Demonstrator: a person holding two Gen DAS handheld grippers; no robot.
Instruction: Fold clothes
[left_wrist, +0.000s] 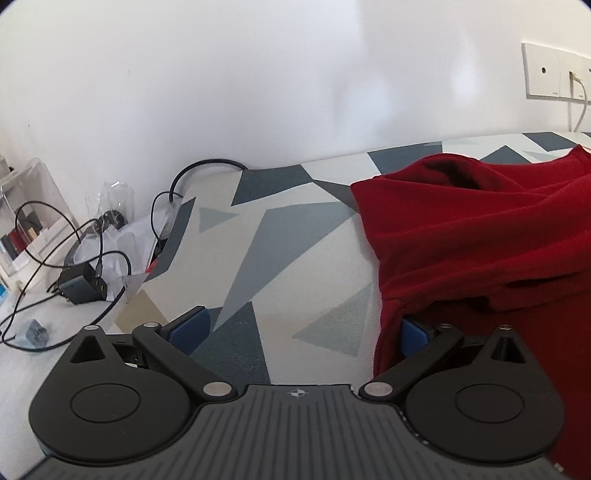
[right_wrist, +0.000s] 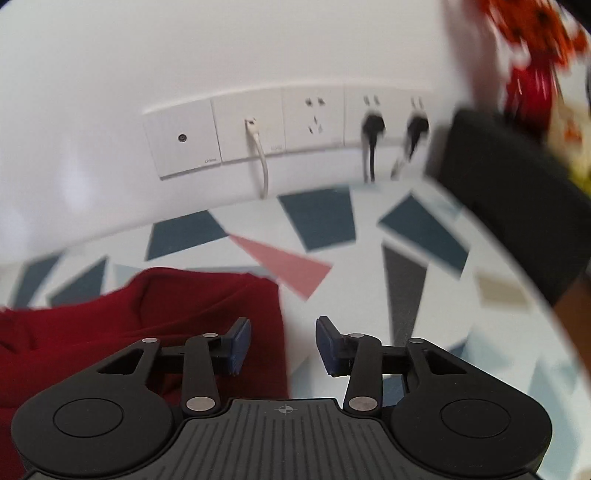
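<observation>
A dark red garment lies rumpled on the table with the geometric patterned cloth, filling the right side of the left wrist view. My left gripper is wide open; its right finger is partly under the garment's left edge, its left finger over bare cloth. In the right wrist view the same garment lies at lower left. My right gripper is open and empty at the garment's right edge, its left pad over the fabric. The right view is motion-blurred.
Black cables, a charger block and a white organiser sit at the table's left end. Wall sockets with plugs line the wall behind. A dark object and an orange-patterned thing are at the right.
</observation>
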